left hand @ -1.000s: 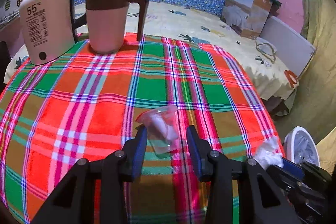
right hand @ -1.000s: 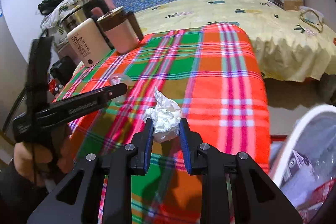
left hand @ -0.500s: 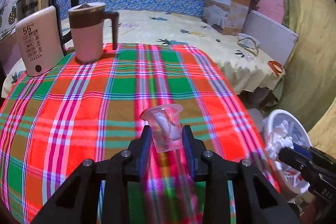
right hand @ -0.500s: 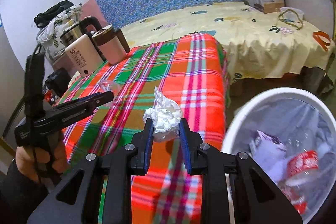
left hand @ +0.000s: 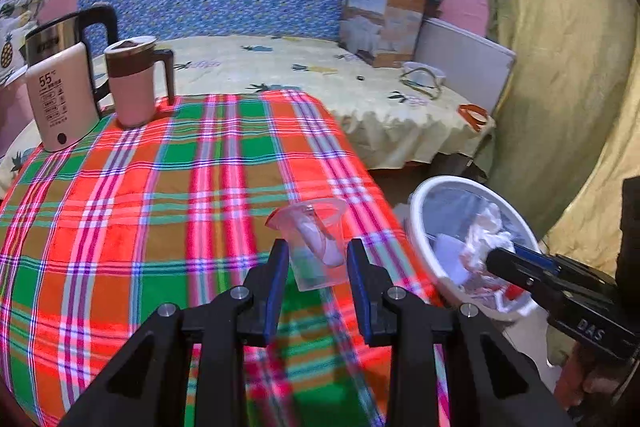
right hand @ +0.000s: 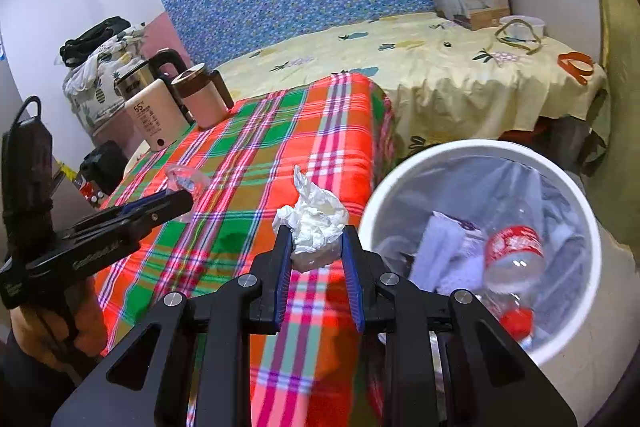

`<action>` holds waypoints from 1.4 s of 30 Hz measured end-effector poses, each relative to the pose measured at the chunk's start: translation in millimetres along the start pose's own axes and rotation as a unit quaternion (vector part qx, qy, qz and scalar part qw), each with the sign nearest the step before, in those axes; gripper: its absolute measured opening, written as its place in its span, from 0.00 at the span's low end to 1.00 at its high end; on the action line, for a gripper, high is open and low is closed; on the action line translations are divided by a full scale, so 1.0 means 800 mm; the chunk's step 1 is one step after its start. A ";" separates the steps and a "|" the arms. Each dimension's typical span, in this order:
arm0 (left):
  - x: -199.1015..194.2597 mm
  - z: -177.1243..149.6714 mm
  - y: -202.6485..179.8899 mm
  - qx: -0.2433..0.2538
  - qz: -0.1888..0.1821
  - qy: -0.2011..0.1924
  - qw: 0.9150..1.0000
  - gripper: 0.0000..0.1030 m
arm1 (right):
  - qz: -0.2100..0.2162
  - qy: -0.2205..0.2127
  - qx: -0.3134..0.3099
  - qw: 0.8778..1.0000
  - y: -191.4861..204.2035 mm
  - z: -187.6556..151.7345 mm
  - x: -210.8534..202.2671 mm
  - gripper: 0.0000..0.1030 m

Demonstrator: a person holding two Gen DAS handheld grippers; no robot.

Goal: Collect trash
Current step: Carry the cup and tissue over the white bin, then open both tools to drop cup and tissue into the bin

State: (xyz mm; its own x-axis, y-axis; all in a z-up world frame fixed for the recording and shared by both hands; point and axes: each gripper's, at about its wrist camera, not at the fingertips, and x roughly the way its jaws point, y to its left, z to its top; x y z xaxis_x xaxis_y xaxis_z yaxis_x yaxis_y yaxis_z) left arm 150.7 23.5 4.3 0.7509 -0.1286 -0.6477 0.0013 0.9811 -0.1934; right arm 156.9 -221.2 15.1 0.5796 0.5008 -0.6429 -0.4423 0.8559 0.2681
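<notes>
My left gripper (left hand: 316, 259) is shut on a clear plastic cup (left hand: 316, 247) with a crumpled bit inside, held above the plaid table's right part. My right gripper (right hand: 316, 251) is shut on a crumpled white tissue (right hand: 314, 223), held at the table's right edge beside the white trash bin (right hand: 576, 187). The bin (left hand: 416, 223) is lined with a clear bag and holds a plastic bottle (right hand: 512, 255) and paper. The right gripper with its tissue (left hand: 486, 239) shows over the bin in the left wrist view. The left gripper (right hand: 176, 201) with the cup (right hand: 184, 181) shows at the left of the right wrist view.
A plaid cloth covers the table (left hand: 160, 187). A cream kettle (left hand: 60, 103) and a pink mug (left hand: 134, 83) stand at its far left corner. Behind is a bed with a yellow sheet (left hand: 320, 83) and a cardboard box (left hand: 384, 23). A curtain (left hand: 560, 67) hangs at right.
Both grippers have moved right toward the bin with their loads. The left gripper closed on the cup and lifted it off the table. The bin now fills more of both views.
</notes>
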 end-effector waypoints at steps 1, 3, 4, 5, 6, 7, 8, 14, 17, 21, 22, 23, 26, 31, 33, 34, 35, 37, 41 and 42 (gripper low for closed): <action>-0.003 -0.001 -0.005 0.003 -0.003 -0.001 1.000 0.30 | -0.001 -0.001 0.001 1.000 -0.001 -0.001 -0.002 0.26; -0.007 -0.004 -0.014 0.008 -0.010 -0.001 1.000 0.30 | -0.004 -0.003 0.004 1.000 -0.003 -0.003 -0.007 0.26; -0.009 -0.005 -0.019 0.010 -0.013 -0.001 1.000 0.30 | -0.005 -0.005 0.005 1.000 -0.005 -0.003 -0.009 0.26; -0.011 -0.007 -0.023 0.012 -0.016 -0.002 1.000 0.30 | -0.007 -0.006 0.005 1.000 -0.006 -0.004 -0.011 0.26; -0.012 -0.007 -0.027 0.015 -0.019 -0.002 1.000 0.30 | -0.009 -0.008 0.007 1.000 -0.007 -0.005 -0.013 0.26; -0.013 -0.009 -0.032 0.017 -0.022 -0.002 1.000 0.30 | -0.010 -0.009 0.009 1.000 -0.009 -0.005 -0.015 0.26; -0.015 -0.010 -0.037 0.019 -0.024 -0.002 1.000 0.30 | -0.012 -0.010 0.010 1.000 -0.011 -0.007 -0.018 0.26; -0.014 -0.014 -0.062 0.033 -0.038 0.003 0.999 0.30 | -0.021 -0.017 0.019 0.999 -0.025 -0.012 -0.028 0.26; -0.012 -0.016 -0.074 0.039 -0.045 0.005 0.998 0.30 | -0.025 -0.020 0.023 0.999 -0.030 -0.014 -0.031 0.26; -0.008 -0.020 -0.089 0.045 -0.053 0.009 0.998 0.30 | -0.031 -0.022 0.030 0.999 -0.038 -0.017 -0.036 0.26; -0.007 -0.021 -0.092 0.045 -0.055 0.010 0.997 0.30 | -0.031 -0.022 0.032 0.999 -0.041 -0.018 -0.036 0.26; -0.006 -0.022 -0.095 0.045 -0.057 0.012 0.997 0.30 | -0.033 -0.022 0.034 0.999 -0.044 -0.019 -0.036 0.26; -0.002 -0.024 -0.102 0.047 -0.063 0.017 0.997 0.30 | -0.035 -0.022 0.039 0.998 -0.050 -0.022 -0.038 0.26; 0.005 -0.027 -0.115 0.053 -0.074 0.026 0.996 0.30 | -0.045 -0.021 0.052 0.997 -0.065 -0.028 -0.039 0.26; 0.008 -0.026 -0.120 0.057 -0.076 0.028 0.995 0.30 | -0.049 -0.021 0.058 0.997 -0.072 -0.029 -0.040 0.26; 0.010 -0.026 -0.123 0.059 -0.079 0.030 0.995 0.30 | -0.052 -0.021 0.061 0.997 -0.076 -0.030 -0.040 0.26; 0.012 -0.026 -0.126 0.060 -0.081 0.032 0.994 0.30 | -0.054 -0.021 0.064 0.996 -0.079 -0.030 -0.041 0.26; 0.017 -0.026 -0.132 0.065 -0.085 0.036 0.994 0.30 | -0.059 -0.020 0.070 0.996 -0.087 -0.032 -0.041 0.26; 0.028 -0.026 -0.147 0.074 -0.093 0.044 0.992 0.30 | -0.067 -0.019 0.082 0.994 -0.101 -0.034 -0.043 0.26; 0.031 -0.026 -0.152 0.077 -0.095 0.046 0.991 0.30 | -0.069 -0.019 0.084 0.994 -0.104 -0.035 -0.044 0.26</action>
State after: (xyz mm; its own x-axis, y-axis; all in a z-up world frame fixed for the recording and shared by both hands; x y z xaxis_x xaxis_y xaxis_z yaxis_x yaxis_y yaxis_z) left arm 155.7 -101.6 -3.4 0.6635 -0.3197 -0.6764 0.2432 0.9472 -0.2091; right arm 154.3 -313.4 -4.5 0.6530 0.3795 -0.6554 -0.2385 0.9244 0.2976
